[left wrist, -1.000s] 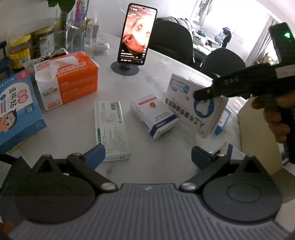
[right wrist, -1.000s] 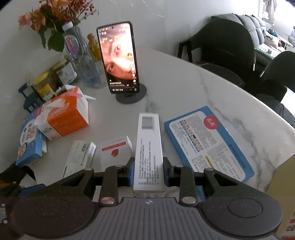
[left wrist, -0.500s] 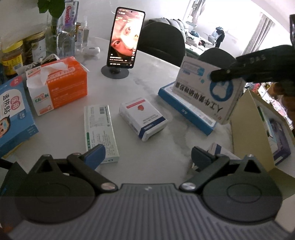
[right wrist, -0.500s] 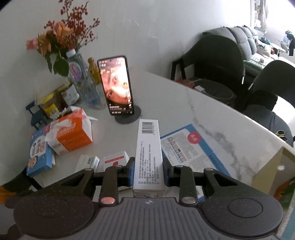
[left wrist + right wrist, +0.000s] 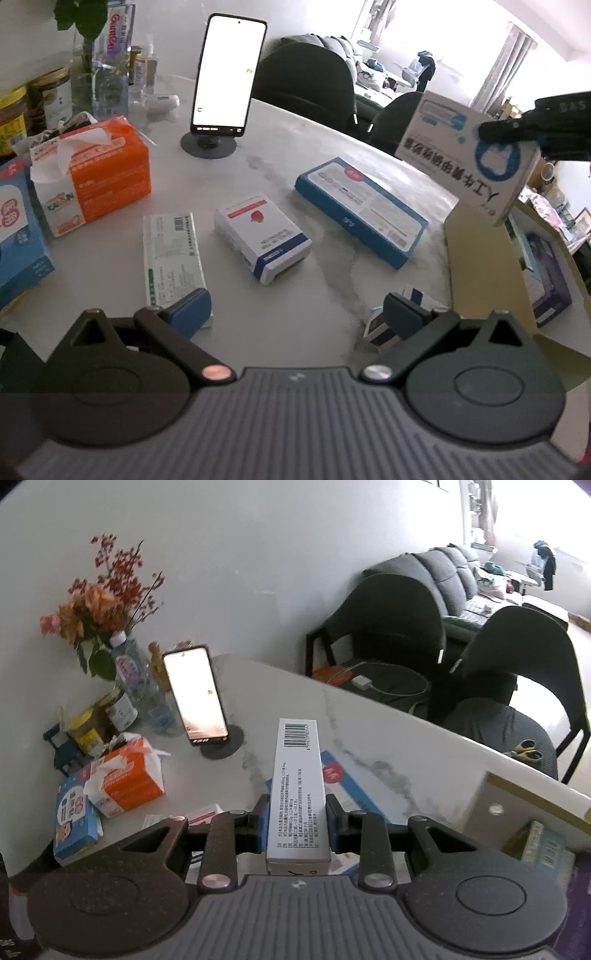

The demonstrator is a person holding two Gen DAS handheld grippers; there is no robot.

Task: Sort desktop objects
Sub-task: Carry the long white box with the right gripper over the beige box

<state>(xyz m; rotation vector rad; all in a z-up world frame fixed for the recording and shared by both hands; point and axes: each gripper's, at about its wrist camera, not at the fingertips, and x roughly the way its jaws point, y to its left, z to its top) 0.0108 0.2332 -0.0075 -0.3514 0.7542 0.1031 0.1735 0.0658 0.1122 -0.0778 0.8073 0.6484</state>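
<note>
Marble table (image 5: 280, 162) | right gripper (image 5: 297, 821) clamps medicine box (image 5: 297, 794), lifted toward carton (image 5: 480, 266) at 3 o'clock | left gripper (image 5: 295, 306) open, empty

Bare tabletop (image 5: 280, 314) ahead; strawberry box (image 5: 262, 236), green-striped box (image 5: 171, 254) flank.

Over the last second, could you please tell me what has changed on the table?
The right hand-held gripper lifted the white medicine box off the table, up and toward the cardboard box, uncovering the flat blue box. The phone screen turned white. The grip stayed shut; the left hand-held gripper stayed open, and the other boxes lay unmoved.
</note>
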